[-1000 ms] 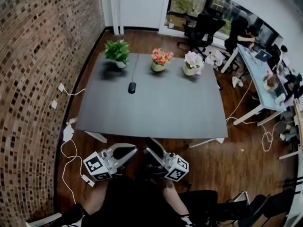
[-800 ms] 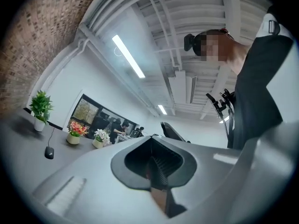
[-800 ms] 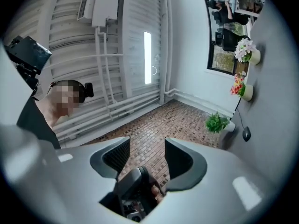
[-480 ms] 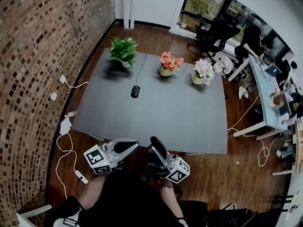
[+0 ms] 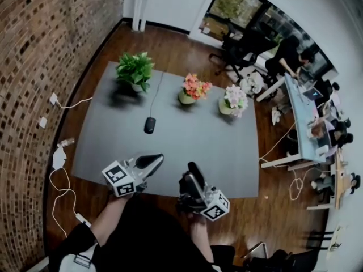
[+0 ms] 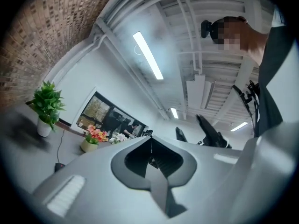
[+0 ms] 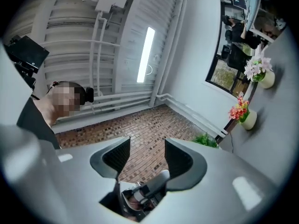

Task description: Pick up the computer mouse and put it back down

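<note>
The black computer mouse [image 5: 150, 124] lies on the grey table [image 5: 227, 152], left of the middle, and its cable runs to the far edge. The left gripper view shows the mouse [image 6: 59, 166] small at the lower left. My left gripper [image 5: 154, 161] hangs over the table's near edge, short of the mouse, with its jaws shut and nothing between them [image 6: 150, 141]. My right gripper [image 5: 194, 170] is beside it at the near edge. In the right gripper view its jaws [image 7: 147, 146] stand apart and empty, tilted up toward the brick wall and ceiling.
A green plant [image 5: 134, 69], pink-orange flowers [image 5: 194, 88] and white flowers [image 5: 233, 100] stand in pots along the table's far side. A brick wall [image 5: 34, 67] runs along the left, with cords on the floor [image 5: 59, 163]. Desks with seated people [image 5: 306, 112] are at the right.
Both grippers have moved forward from in front of the table to above its near edge. The mouse has stayed in its place on the table.
</note>
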Demonstrator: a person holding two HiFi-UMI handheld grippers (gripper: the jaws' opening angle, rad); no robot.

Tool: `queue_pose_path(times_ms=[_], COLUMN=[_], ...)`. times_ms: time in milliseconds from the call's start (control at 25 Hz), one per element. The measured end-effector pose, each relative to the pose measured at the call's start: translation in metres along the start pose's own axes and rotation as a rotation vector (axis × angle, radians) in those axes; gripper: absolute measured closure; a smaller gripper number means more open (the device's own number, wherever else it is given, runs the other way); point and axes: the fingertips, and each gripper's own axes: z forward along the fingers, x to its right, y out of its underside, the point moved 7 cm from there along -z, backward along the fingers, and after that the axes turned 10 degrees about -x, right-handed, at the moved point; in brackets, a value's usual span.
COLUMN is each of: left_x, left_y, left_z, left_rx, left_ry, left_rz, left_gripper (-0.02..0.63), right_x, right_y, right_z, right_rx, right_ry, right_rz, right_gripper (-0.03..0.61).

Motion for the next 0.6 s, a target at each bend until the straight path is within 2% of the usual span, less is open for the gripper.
queue_pose_path(times_ms=[120,200,280,360,440,480,520,560,600], left_x=[-0.049,-0.085,-0.120,-0.154,-0.192,-0.211,-0.229,-0.244,-0.259], left_y=[0.013,0.034,0.057,0.065,0.074,0.084,0.096,0.111,0.124], left_z=[-0.002,0.000,0.004,0.007,0.013,0.020,0.031,0.043,0.057], left_rx=[-0.016,-0.059,-0.137,-0.229,-0.317,-0.364,-0.416,-0.471,-0.522], left_ry=[-0.068,-0.138,-0.262,-0.444,-0.626,-0.699,-0.754,-0.794,-0.822], left_rz=[-0.045,-0.079,-0.098,-0.073,-0.019,0.012,0.038,0.056,0.066], left_gripper=[0.609,0.609,0.607,0.584,0.417,0.353,0.252,0.187,0.167], right_x=[0.011,0.022,0.033,0.044,0.056,0.060,0.061,0.060,0.059], right_y=[0.007,0.015,0.019,0.017,0.013,0.009,0.004,-0.003,-0.010], right_z=[0.024,0.029,0.027,0.029,0.037,0.040,0.041,0.040,0.037], right_rx=[-0.038,-0.050,-0.053,-0.066,-0.082,-0.090,-0.099,-0.105,-0.109], right_ry=[0.018,0.043,0.067,0.071,0.057,0.051,0.047,0.045,0.046], right_rz=[-0.004,0.008,0.036,0.051,0.057,0.056,0.050,0.037,0.021], right_gripper=[0.354,0.354,0.354,0.354,0.354,0.354,0.354,0.354,0.354])
